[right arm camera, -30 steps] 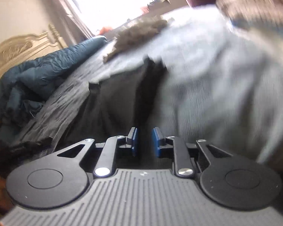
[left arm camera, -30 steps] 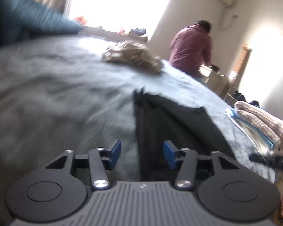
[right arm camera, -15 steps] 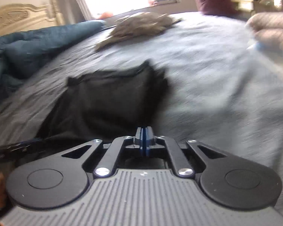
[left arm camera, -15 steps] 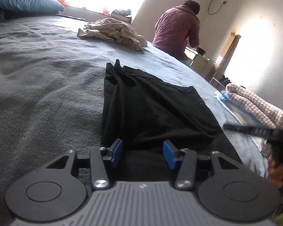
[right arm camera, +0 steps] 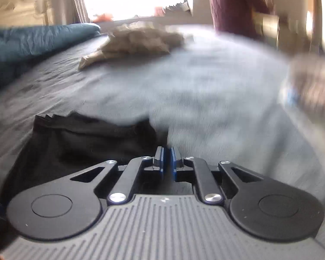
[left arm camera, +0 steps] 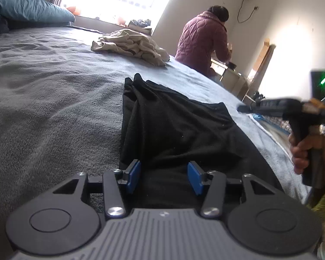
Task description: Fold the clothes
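Black soft cotton garment spread near bed's front edge. Left gripper released over hem; right gripper clenched (apparently empty). Next fold needs hem pinched.

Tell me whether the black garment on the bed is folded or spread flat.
Folded: the black garment lies doubled over, its upper layer ending in an edge across the lower one. How many folds, cannot tell.

Black garment on my bed, partly folded.
It lies flat on the grey blanket, creased, far corner bunched into a peak; near edge seems doubled over. A beige heap sits crumpled beyond.
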A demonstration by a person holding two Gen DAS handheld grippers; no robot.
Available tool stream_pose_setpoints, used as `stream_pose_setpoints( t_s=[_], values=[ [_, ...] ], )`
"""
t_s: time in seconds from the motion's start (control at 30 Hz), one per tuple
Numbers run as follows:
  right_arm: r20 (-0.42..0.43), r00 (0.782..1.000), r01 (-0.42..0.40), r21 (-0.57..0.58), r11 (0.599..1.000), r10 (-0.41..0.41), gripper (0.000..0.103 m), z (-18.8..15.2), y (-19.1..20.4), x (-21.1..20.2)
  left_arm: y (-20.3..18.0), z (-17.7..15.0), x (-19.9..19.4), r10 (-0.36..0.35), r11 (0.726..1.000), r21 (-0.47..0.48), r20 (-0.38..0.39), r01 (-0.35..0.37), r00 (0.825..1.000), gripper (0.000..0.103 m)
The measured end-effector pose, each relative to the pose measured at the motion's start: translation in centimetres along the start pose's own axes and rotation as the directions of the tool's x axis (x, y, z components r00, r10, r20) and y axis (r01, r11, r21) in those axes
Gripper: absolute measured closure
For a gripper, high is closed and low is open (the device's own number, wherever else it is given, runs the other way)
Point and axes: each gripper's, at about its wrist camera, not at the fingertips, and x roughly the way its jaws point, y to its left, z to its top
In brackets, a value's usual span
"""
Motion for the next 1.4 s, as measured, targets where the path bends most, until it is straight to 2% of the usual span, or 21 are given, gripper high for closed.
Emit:
stream_pose_setpoints(
  t_s=[0.1, 0.17, 0.27, 0.4, 0.43, 0.5, 0.57, 0.63, 0.67, 0.73, 0.77, 0.83, 0.9, 1.0, 1.03, 1.1, 1.13, 1.23, 1.3, 1.37, 1.4],
  values=[
    [-0.04, 0.98, -0.199, -0.067, 0.978, 0.197, 0.096, 0.7, 4.0, -0.1, 0.4, 0.2, -0.3, -0.013, 0.999, -0.045, -0.001, 0.013, 1.0, 0.053],
    [-0.114, 0.963, -0.255, -0.114, 0.96, 0.243, 0.096, 0.5, 6.1, 1.8, 0.7, 0.2, -0.5, -0.021, 0.997, -0.073, 0.0, 0.021, 1.0, 0.053],
    [-0.178, 0.983, -0.065, -0.148, 0.987, 0.038, 0.097, -0.1, 4.9, 6.3, 0.9, 0.0, -0.9, -0.027, 0.996, -0.082, 0.006, 0.028, 1.0, 0.053],
    [-0.094, 0.995, 0.018, -0.171, 0.985, -0.035, 0.092, 1.4, 5.5, 3.6, 1.2, -0.1, -1.2, -0.041, 0.996, -0.075, 0.013, 0.042, 0.999, 0.049],
    [-0.083, 0.996, -0.035, -0.207, 0.978, 0.018, 0.092, 1.7, 6.8, 2.6, 1.1, -0.1, -1.3, -0.044, 0.997, -0.064, 0.013, 0.045, 0.999, 0.047],
    [-0.131, 0.972, -0.219, -0.22, 0.951, 0.194, 0.092, 1.9, 9.6, 1.3, 1.0, -0.2, -1.4, -0.045, 0.998, -0.049, 0.011, 0.046, 0.999, 0.046],
    [-0.2, 0.918, -0.38, -0.197, 0.904, 0.342, 0.092, 1.7, 11.8, 1.8, 1.0, -0.3, -1.5, -0.044, 0.998, -0.054, 0.014, 0.045, 0.999, 0.046],
    [-0.281, 0.874, -0.453, -0.178, 0.873, 0.396, 0.092, 1.0, 13.3, 4.0, 1.1, -0.4, -1.5, -0.046, 0.997, -0.06, 0.017, 0.047, 0.999, 0.045],
    [-0.307, 0.88, -0.43, -0.188, 0.883, 0.363, 0.092, 0.7, 13.5, 5.4, 1.1, -0.5, -1.6, -0.048, 0.997, -0.058, 0.018, 0.049, 0.999, 0.045],
    [-0.304, 0.917, -0.321, -0.18, 0.93, 0.258, 0.095, 0.4, 11.6, 8.1, 1.2, -0.6, -1.7, -0.053, 0.997, -0.052, 0.022, 0.055, 0.998, 0.045],
    [-0.299, 0.923, -0.29, -0.122, 0.949, 0.243, 0.1, 0.7, 10.1, 8.8, 1.2, -0.6, -1.7, -0.058, 0.997, -0.051, 0.023, 0.059, 0.998, 0.045],
    [-0.28, 0.935, -0.239, -0.045, 0.97, 0.217, 0.1, 1.8, 8.6, 8.3, 1.5, -0.7, -1.7, -0.069, 0.996, -0.055, 0.025, 0.07, 0.997, 0.045],
    [-0.241, 0.948, -0.241, -0.107, 0.965, 0.21, 0.093, 2.2, 10.0, 6.4, 1.7, -0.6, -1.7, -0.079, 0.995, -0.06, 0.025, 0.08, 0.997, 0.045],
    [-0.299, 0.871, -0.436, -0.104, 0.894, 0.39, 0.093, 2.0, 12.3, 6.1, 1.9, -0.7, -1.8, -0.084, 0.994, -0.063, 0.023, 0.085, 0.996, 0.045],
    [-0.326, 0.857, -0.457, -0.123, 0.881, 0.399, 0.093, 1.7, 13.4, 6.6, 1.9, -0.7, -1.8, -0.083, 0.994, -0.064, 0.023, 0.084, 0.996, 0.045],
    [-0.326, 0.898, -0.376, -0.216, 0.901, 0.296, 0.093, 1.5, 14.8, 8.9, 1.8, -0.8, -1.9, -0.079, 0.994, -0.067, 0.025, 0.081, 0.997, 0.044],
    [-0.314, 0.907, -0.351, -0.198, 0.915, 0.28, 0.094, 1.7, 14.5, 10.4, 1.7, -0.8, -1.8, -0.079, 0.995, -0.064, 0.025, 0.08, 0.997, 0.043],
    [-0.259, 0.924, -0.283, 0.027, 0.959, 0.281, 0.095, 3.5, 11.8, 12.8, 1.6, -0.8, -1.8, -0.083, 0.995, -0.055, 0.027, 0.084, 0.996, 0.041],
    [-0.209, 0.945, -0.251, 0.023, 0.968, 0.25, 0.092, 4.7, 11.3, 11.7, 1.8, -0.9, -1.7, -0.091, 0.994, -0.062, 0.029, 0.093, 0.995, 0.04],
    [-0.217, 0.93, -0.304, -0.007, 0.953, 0.296, 0.089, 5.1, 11.6, 10.2, 2.0, -0.9, -1.7, -0.1, 0.993, -0.064, 0.031, 0.102, 0.995, 0.04],
    [-0.246, 0.908, -0.353, -0.016, 0.935, 0.339, 0.089, 5.0, 12.0, 9.8, 2.1, -0.9, -1.7, -0.104, 0.992, -0.062, 0.03, 0.106, 0.994, 0.04]
  ],
)
